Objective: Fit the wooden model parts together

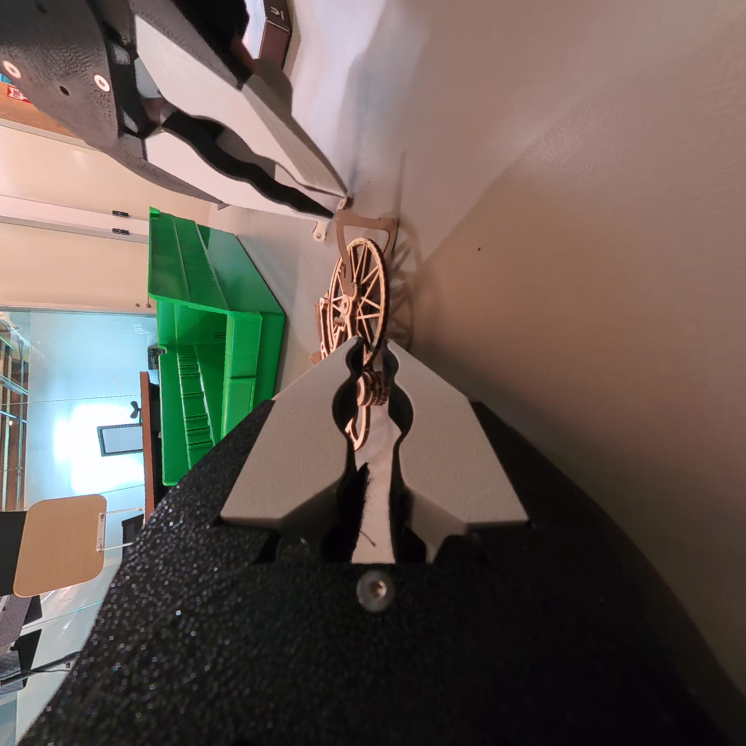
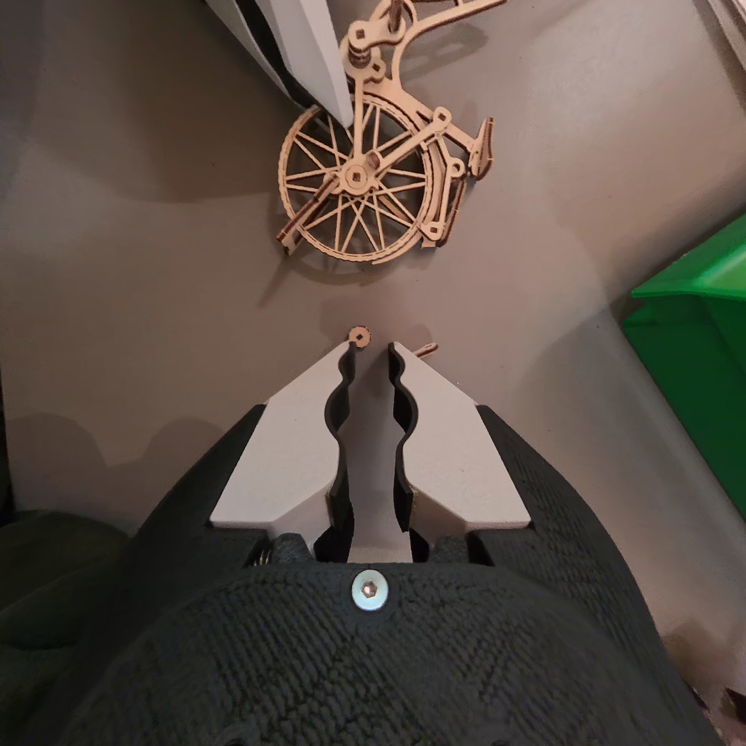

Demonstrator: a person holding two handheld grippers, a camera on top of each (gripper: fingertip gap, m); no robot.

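The wooden model (image 2: 355, 185), a spoked wheel with frame arms, lies on the grey table (image 2: 141, 282). My left gripper (image 1: 371, 349) is shut on its frame, with a stack of small wooden discs (image 1: 373, 389) between the pads. The wheel (image 1: 361, 290) sticks out past the fingertips. One left finger (image 2: 319, 60) reaches down onto the wheel in the right wrist view. My right gripper (image 2: 370, 346) is open and empty, low over the table just short of the wheel. A small round wooden washer (image 2: 359, 335) lies at its left fingertip. A small wooden pin (image 2: 427, 348) lies beside its right finger.
A green plastic bin (image 2: 694, 335) stands on the table to the right of the model; it also shows in the left wrist view (image 1: 210, 323). The right gripper (image 1: 337, 210) shows in the left wrist view beyond the wheel. A chair (image 1: 60, 545) stands in the background. Spacing between my two grippers at the tips: around 10 cm.
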